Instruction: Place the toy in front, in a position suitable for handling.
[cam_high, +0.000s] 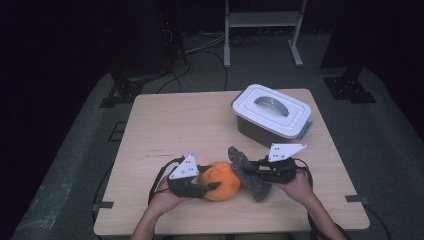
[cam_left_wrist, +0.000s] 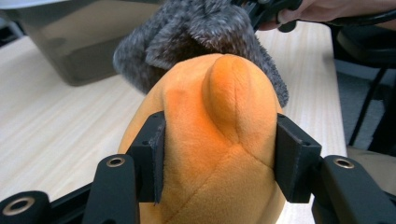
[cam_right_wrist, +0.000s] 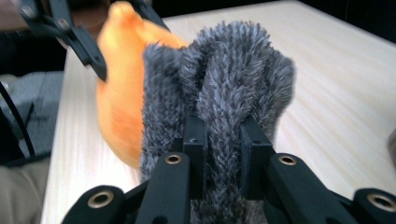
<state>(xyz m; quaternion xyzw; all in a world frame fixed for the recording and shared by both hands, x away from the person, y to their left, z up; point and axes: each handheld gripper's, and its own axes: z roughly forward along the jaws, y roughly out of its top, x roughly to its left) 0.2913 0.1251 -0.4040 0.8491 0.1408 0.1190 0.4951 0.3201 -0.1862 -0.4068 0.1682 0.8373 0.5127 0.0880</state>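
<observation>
Left gripper (cam_high: 212, 187) is squeezing the orange plush (cam_high: 223, 180) across its body, jaws pressing into both sides (clearest in the left gripper view, plush (cam_left_wrist: 219, 154) bulging between the pads). Right gripper (cam_high: 247, 167) is pinching a fold of the grey furry piece (cam_high: 248, 174), jaws nearly together on it (cam_right_wrist: 224, 116). Both items are sitting at the near-centre of the wooden table (cam_high: 190, 125), touching each other. A grey lidded container (cam_high: 272, 116) is sitting on the table's far right part, well apart from both grippers.
</observation>
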